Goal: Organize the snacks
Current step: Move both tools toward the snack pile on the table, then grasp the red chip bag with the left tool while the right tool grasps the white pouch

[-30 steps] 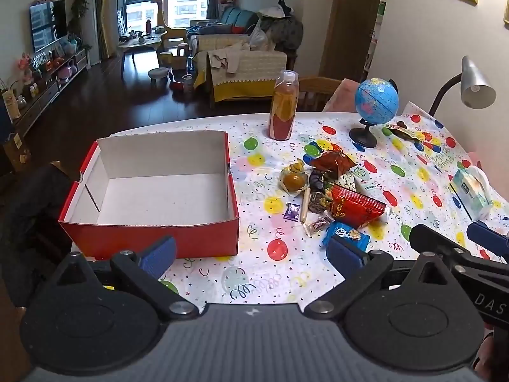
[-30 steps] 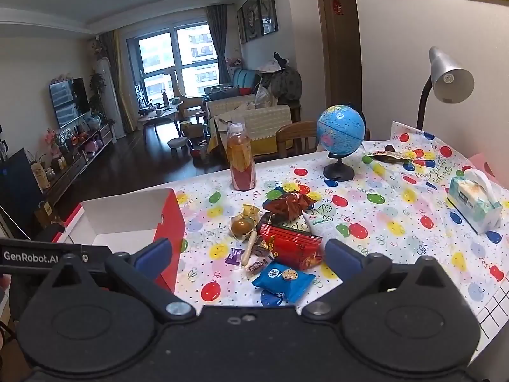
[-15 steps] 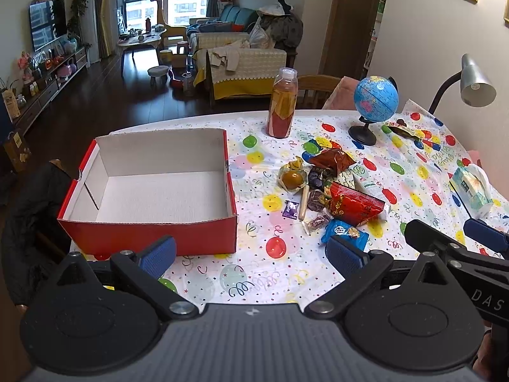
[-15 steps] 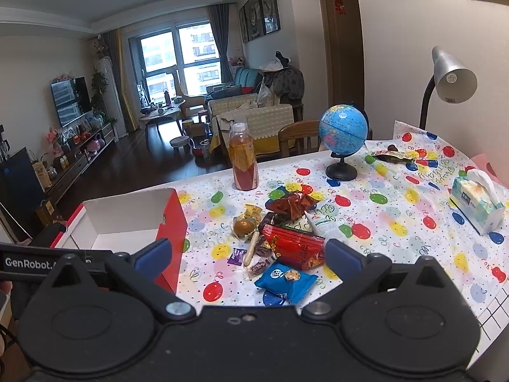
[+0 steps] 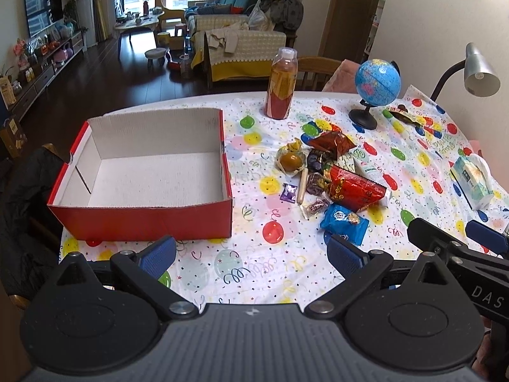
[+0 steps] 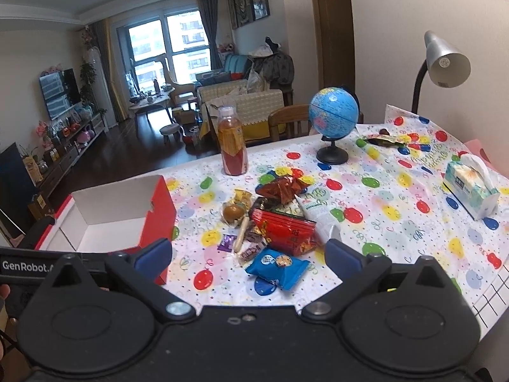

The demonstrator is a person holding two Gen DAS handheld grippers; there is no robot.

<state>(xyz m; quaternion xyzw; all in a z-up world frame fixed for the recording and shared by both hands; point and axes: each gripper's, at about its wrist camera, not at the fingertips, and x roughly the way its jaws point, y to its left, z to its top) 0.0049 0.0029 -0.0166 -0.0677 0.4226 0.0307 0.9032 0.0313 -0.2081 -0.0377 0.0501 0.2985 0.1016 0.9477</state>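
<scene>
The red box (image 5: 143,219) sits open and empty on the table (image 5: 254,273), which is covered with a balloon-print cloth. It serves as the landmark here. To the right of the box, a little way off, lies the pile of snacks (image 5: 331,175): a blue packet (image 5: 345,222) at the near edge of the pile, a big red bag (image 5: 356,187) just behind it, a round golden wrapped sweet (image 5: 291,160) on the side nearest the box, a small purple sweet (image 5: 288,192) and a pale stick (image 5: 303,183) between that sweet and the blue packet, and a dark red bag (image 5: 332,143) at the far end. Beyond the box's far right corner stands an orange drink bottle (image 5: 281,86); further right of it is a globe (image 5: 377,81), and a tissue pack (image 5: 472,178) lies well to the right of the pile.

The left claw (image 5: 253,254) hovers over the near table edge, its jaws wide and holding nothing — the box's front wall is just ahead of its left finger, the blue packet just ahead of its right finger. The right claw (image 6: 248,256) is also spread wide and empty; the blue packet (image 6: 278,264) lies between its fingers and slightly ahead, and the box (image 6: 159,213) is ahead to its left.

Compared with a second ago, both views have shifted only slightly — the box and the snacks lie where they were, and both claws are as wide as before.
</scene>
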